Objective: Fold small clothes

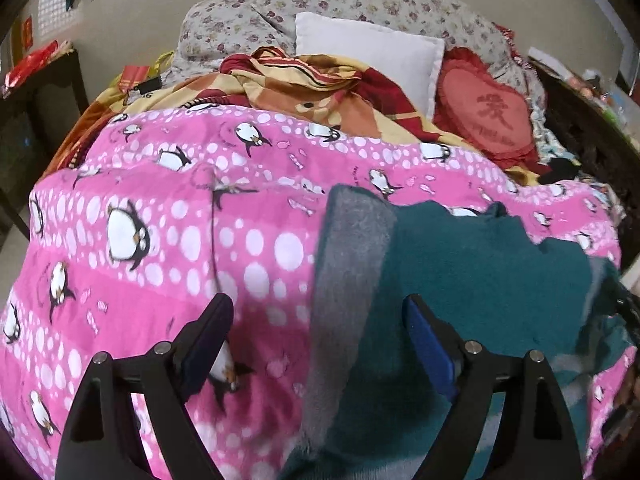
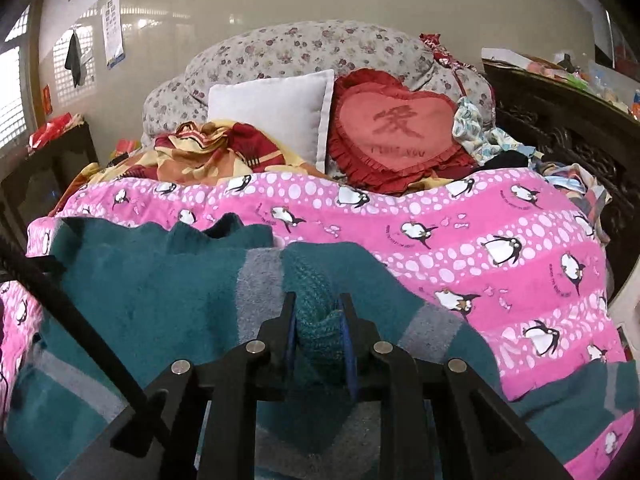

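Observation:
A teal knit garment (image 1: pixel 472 264) with grey bands lies spread on a pink penguin-print blanket (image 1: pixel 160 208). In the left wrist view my left gripper (image 1: pixel 318 312) stands open above the garment's left edge, where a grey band (image 1: pixel 352 248) runs between its fingers without touching the pads. In the right wrist view my right gripper (image 2: pixel 318 312) is shut on a bunched fold of the teal knit garment (image 2: pixel 160 292), which rises between the blue pads. The rest of the garment drapes left and right beneath the gripper.
At the bed's head lie a white pillow (image 2: pixel 276 112), a red heart cushion (image 2: pixel 396 132), floral bedding (image 2: pixel 304 48) and a crumpled orange-red cloth (image 2: pixel 208 152). Dark wooden furniture (image 2: pixel 568 128) flanks the right side; a dark cabinet (image 2: pixel 48 168) stands on the left.

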`<move>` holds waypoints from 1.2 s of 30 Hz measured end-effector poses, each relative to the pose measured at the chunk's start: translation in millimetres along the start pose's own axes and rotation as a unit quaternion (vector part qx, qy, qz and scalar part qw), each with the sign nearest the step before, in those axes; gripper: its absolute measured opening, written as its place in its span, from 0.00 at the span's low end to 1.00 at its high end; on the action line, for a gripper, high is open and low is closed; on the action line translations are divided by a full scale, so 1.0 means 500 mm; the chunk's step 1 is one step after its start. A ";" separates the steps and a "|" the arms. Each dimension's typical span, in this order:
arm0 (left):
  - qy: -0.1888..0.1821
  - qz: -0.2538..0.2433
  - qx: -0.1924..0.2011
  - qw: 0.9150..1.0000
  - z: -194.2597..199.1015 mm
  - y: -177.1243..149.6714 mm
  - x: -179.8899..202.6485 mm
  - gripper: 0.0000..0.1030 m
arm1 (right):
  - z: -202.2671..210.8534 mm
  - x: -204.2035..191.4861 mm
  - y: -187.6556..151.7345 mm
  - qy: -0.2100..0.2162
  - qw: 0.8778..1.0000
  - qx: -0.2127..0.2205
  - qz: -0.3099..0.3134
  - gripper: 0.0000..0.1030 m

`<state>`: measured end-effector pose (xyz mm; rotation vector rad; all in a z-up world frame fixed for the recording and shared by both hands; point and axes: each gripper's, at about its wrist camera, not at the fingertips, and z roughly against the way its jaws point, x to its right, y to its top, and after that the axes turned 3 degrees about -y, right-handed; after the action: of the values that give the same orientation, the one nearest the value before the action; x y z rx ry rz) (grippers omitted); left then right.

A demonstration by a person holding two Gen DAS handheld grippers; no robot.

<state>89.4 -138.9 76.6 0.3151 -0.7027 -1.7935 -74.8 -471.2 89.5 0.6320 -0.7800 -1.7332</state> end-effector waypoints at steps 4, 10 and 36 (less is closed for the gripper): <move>-0.025 0.027 -0.026 0.999 -0.032 0.037 -0.015 0.14 | 0.015 0.007 0.011 0.026 1.000 0.005 -0.012 0.20; -0.010 0.003 -0.022 1.000 -0.048 0.073 -0.031 0.13 | 0.004 -0.007 0.029 0.067 0.997 0.001 -0.031 0.20; 0.043 -0.038 0.002 0.998 -0.009 -0.095 0.011 0.65 | -0.046 -0.120 -0.058 0.024 0.995 -0.077 0.051 0.32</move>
<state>53.3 -136.0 45.2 0.4240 -0.6397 -1.8387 -58.7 -412.0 54.5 0.5175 -0.6283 -1.6605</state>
